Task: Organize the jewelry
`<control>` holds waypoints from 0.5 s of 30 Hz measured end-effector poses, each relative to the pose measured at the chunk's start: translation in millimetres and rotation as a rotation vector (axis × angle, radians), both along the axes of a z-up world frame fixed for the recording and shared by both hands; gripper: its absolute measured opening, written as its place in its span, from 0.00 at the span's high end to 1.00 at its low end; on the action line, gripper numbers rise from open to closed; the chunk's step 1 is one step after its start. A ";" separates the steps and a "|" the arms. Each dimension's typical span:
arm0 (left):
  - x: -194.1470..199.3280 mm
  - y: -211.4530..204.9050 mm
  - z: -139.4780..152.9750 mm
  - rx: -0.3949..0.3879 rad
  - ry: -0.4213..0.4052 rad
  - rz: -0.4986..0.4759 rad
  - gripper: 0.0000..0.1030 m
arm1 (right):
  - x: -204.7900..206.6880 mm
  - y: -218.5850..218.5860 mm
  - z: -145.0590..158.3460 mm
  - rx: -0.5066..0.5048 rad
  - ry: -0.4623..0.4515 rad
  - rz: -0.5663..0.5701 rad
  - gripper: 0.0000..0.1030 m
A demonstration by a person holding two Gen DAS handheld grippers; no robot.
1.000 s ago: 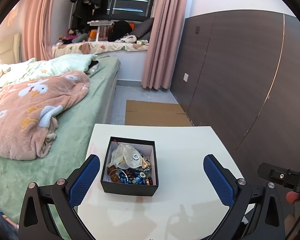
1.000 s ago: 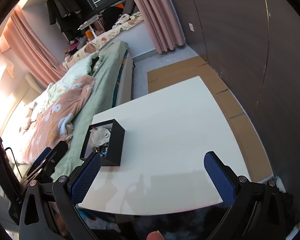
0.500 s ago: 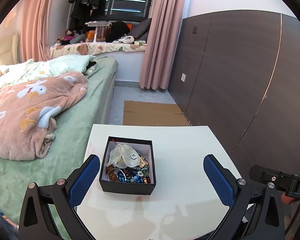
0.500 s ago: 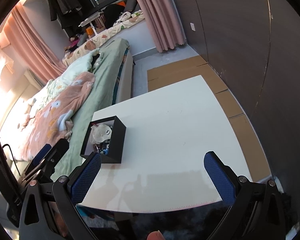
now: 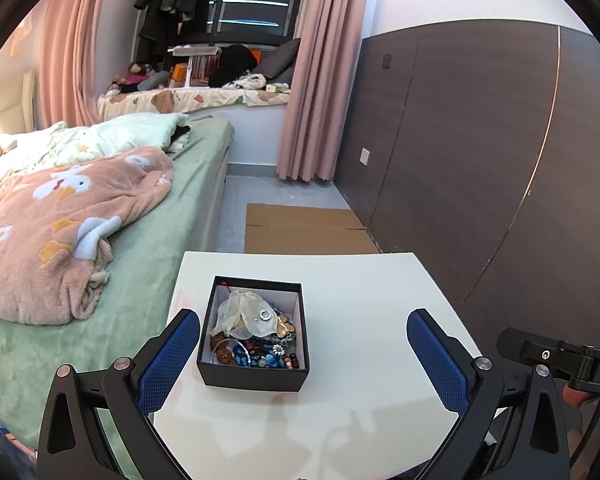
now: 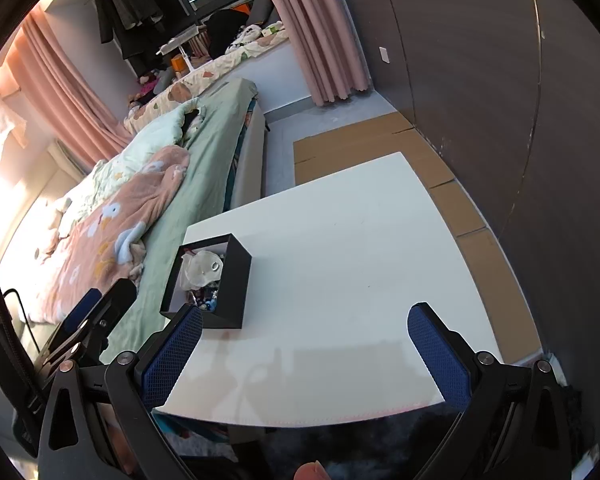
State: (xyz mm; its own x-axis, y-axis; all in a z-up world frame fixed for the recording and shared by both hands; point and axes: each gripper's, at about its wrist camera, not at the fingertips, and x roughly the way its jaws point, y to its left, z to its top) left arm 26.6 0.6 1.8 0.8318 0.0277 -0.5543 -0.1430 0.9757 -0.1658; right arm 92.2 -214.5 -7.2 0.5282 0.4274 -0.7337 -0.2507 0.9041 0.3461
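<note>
A big bed [image 5: 148, 240] with a green sheet sits off to the left of both claws, with a fluffy pink blanket [image 5: 60, 220] bunched up on it. A dark wood wall [image 5: 480, 152] runs along the right side, and flat brown cardboard [image 5: 300, 228] lies on the floor past the table.

The white table [image 5: 360, 300] is smooth, flat and square with rounded corners. Its left edge runs close beside the bed. Most of its top is bare, with lots of open room to the right of the box and in front of the right claw [image 6: 300, 348].

The black box [image 5: 256, 336] is square with straight walls, no lid, and white inside. It sits near the table's left edge. In the left wrist view it is just ahead of the left claw [image 5: 304, 356], closer to its left finger [image 5: 168, 360] than its right one. In the right wrist view the box [image 6: 228, 284] is ahead and to the left, just past that claw's left finger [image 6: 172, 360].

Inside the box is a tangled pile of jewelry [image 5: 260, 344]: round blue and brown beads, and a thin see-through pouch [image 5: 244, 316] with a little silver ring [image 5: 265, 313] on it.

Both claws are spread wide and hold nothing. Their finger pads are blue and bumpy.
</note>
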 end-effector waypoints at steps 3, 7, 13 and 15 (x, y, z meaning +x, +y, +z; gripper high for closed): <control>-0.1 -0.1 -0.1 0.001 -0.001 0.003 0.00 | -0.2 0.1 0.1 0.000 -0.002 0.000 0.00; -2.1 -0.6 1.7 -0.003 -0.012 0.003 0.00 | 0.0 0.3 0.0 0.000 -0.001 -0.001 0.00; -2.5 -0.7 2.7 0.002 -0.014 0.012 0.00 | 0.4 0.1 0.0 -0.003 0.005 0.000 0.00; -1.2 -2.9 2.4 0.023 -0.002 0.021 0.00 | 0.2 0.2 -0.1 -0.004 0.005 0.000 0.00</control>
State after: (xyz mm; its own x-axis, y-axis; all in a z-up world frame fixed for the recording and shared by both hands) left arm 25.4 -2.3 4.2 0.8321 0.0584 -0.5516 -0.1635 0.9760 -0.1435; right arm 92.4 -214.3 -7.3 0.5246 0.4248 -0.7378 -0.2492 0.9053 0.3441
